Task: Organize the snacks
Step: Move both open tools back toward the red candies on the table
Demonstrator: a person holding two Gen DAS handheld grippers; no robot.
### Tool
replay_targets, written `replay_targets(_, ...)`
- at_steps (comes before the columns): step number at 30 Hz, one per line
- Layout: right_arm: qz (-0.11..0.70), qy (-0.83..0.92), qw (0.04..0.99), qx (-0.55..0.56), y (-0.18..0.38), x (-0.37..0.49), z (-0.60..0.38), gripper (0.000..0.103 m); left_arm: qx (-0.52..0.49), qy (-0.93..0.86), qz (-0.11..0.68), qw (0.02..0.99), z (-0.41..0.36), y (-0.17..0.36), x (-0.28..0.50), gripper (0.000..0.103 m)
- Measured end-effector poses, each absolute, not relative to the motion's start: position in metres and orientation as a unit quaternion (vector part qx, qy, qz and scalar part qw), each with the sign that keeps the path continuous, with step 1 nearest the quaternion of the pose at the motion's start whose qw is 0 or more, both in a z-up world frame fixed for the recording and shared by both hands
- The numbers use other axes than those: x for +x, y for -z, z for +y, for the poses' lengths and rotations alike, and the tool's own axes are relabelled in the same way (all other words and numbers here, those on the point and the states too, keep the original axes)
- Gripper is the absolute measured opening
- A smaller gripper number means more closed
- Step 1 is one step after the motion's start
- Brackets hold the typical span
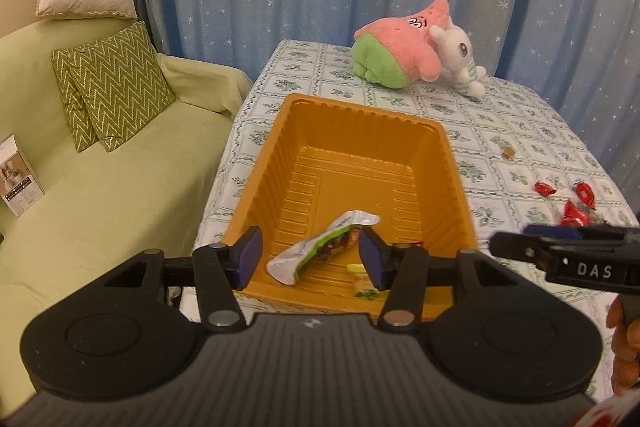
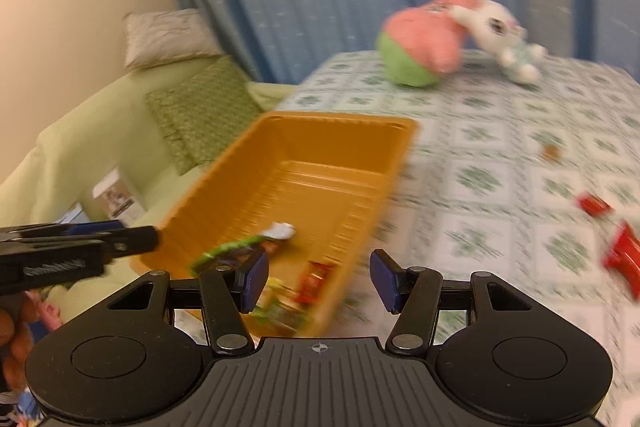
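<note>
Orange tray [image 1: 448,163] on desk [image 1: 500,115] ahead of left claw [image 1: 311,257], fingers apart and empty, green-and-silver snack packet [image 1: 320,251] lying inside between them. Right claw [image 2: 319,281] likewise spread, empty, over tray's near corner; red candies [image 2: 622,259] off to its right.

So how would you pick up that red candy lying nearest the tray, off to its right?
Probably by its plump middle, coming straight down from above. The red candy lies flat on the tablecloth, with twisted wrapper ends sticking out sideways; those would slip or tear. The open right tool could straddle the narrow body across its width.
</note>
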State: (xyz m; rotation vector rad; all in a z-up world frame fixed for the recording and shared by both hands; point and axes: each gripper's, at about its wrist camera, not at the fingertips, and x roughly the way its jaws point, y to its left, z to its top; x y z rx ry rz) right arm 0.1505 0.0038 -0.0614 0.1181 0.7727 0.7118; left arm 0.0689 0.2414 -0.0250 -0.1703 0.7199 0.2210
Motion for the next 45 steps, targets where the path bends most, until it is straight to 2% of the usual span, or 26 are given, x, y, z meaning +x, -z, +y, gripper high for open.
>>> replay_targets(20, 0.361, -0.165, 0.914, 0.089, 0.057, 0.111, -0.178, 0.056, -0.085, -0.025, 0.341, 0.936, 0.107, 0.006, 0.055, 0.071)
replay_targets(32, 0.353, -0.103, 0.924, 0.105, 0.063, 0.097, -0.254, 0.056, -0.06, 0.045, 0.358, 0.931, 0.027, 0.015, 0.075, 0.075)
replay_targets(45, 0.35, -0.092, 0.929, 0.081, 0.071, 0.124, -0.297, 0.056, -0.047, 0.07, 0.368, 0.926, -0.015, 0.024, 0.11, 0.076)
